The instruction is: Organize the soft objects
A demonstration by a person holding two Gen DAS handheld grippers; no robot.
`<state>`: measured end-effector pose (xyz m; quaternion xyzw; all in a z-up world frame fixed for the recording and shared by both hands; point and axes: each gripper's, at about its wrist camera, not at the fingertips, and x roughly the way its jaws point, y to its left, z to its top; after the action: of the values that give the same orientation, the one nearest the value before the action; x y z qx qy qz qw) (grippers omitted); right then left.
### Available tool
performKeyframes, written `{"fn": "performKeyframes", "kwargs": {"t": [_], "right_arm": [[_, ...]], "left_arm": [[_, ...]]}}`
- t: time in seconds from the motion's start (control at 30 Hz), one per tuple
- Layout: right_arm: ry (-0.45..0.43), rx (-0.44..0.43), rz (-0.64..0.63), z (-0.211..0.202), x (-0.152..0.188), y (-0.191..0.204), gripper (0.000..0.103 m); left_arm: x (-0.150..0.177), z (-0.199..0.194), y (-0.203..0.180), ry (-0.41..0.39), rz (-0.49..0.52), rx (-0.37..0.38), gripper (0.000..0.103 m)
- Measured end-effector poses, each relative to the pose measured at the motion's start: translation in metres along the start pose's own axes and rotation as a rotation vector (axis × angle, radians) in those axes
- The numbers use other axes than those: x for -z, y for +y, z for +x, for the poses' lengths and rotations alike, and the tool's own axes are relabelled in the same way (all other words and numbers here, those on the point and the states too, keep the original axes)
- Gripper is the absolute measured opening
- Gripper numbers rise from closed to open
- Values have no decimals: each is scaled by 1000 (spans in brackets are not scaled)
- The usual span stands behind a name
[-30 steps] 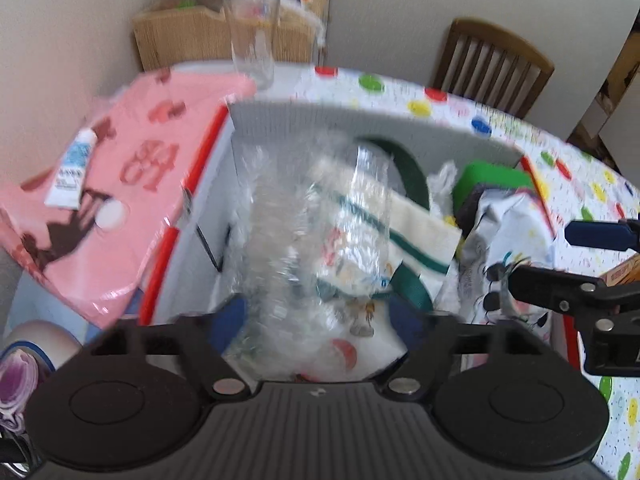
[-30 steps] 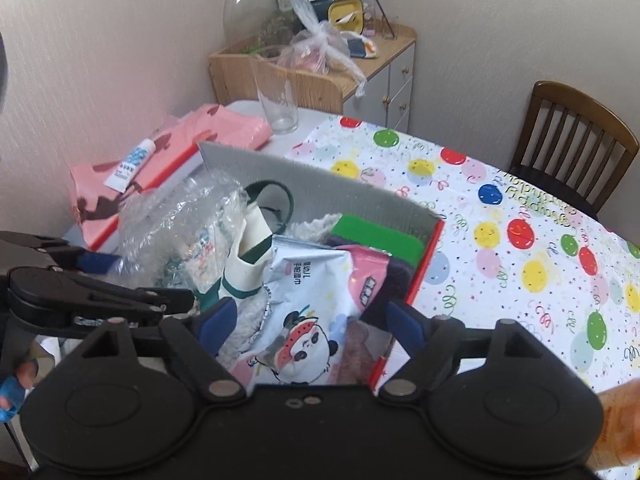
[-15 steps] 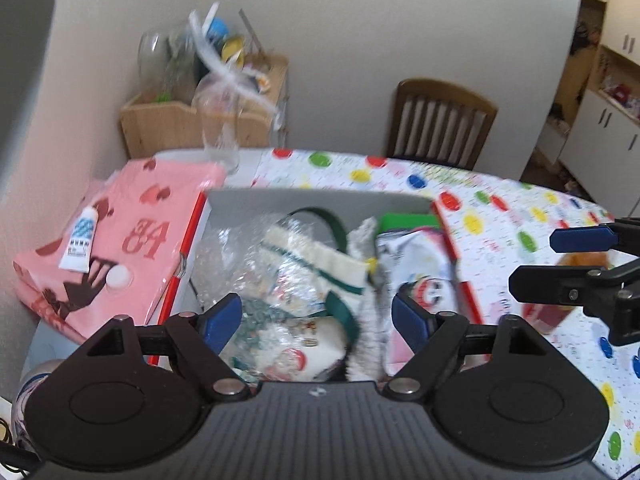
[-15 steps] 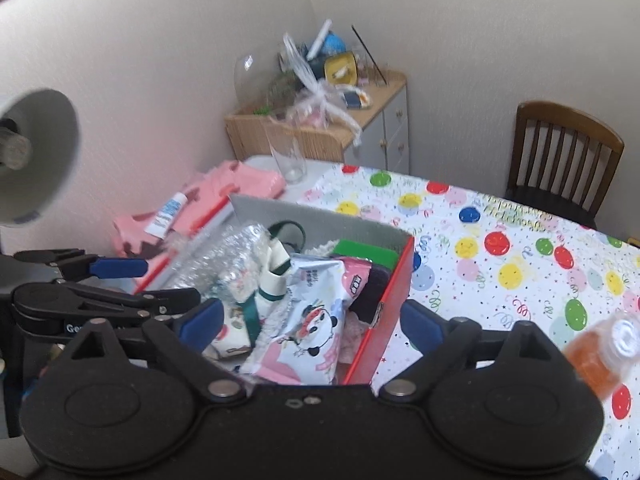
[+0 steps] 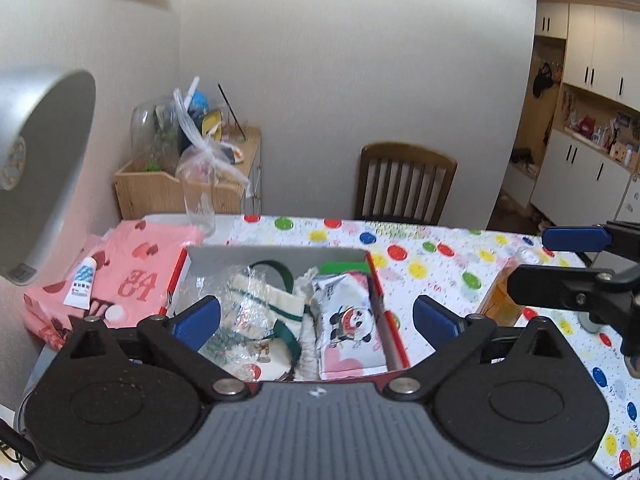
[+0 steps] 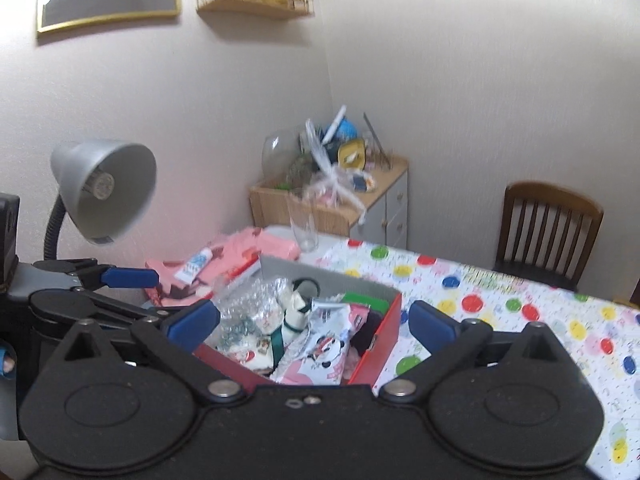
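Note:
A red box with a grey inner wall sits on the dotted tablecloth, packed with soft things. A crinkled clear plastic bag lies at its left, a cream pouch with a green strap in the middle, a panda-print packet at the right, and a green item at the back. My left gripper hovers above the box's near edge, its jaws opening, nothing between them. My right gripper hangs over the same box, jaws also opening and empty, above the panda packet.
A pink folded cloth with a small tube lies left of the box. A tall glass stands behind it. A grey desk lamp leans in at the left. An orange bottle stands right of the box, and a chair is at the table's far side.
Both grippers have drawn back and risen away from the box, and their jaws have spread wider. The plastic bag that stood between the left fingers now lies in the box.

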<state>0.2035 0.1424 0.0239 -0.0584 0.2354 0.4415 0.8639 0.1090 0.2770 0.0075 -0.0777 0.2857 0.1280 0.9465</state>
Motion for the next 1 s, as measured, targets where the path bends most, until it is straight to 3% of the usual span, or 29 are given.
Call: {"fn": "performKeyframes", "kwargs": {"t": [0.3,0.47,1.0], "right_arm": [[-122,61,3,-37,20,7,103],[-146,105,21,-47,30,10,103],[-148,120,27,-59,43,14,103]], "left_arm": [[4,-35,-11,-61,-36,13,103],[12,-50,-19,-72,-22,13,103],[31,-80,-31,-122,-18,26,103]]}}
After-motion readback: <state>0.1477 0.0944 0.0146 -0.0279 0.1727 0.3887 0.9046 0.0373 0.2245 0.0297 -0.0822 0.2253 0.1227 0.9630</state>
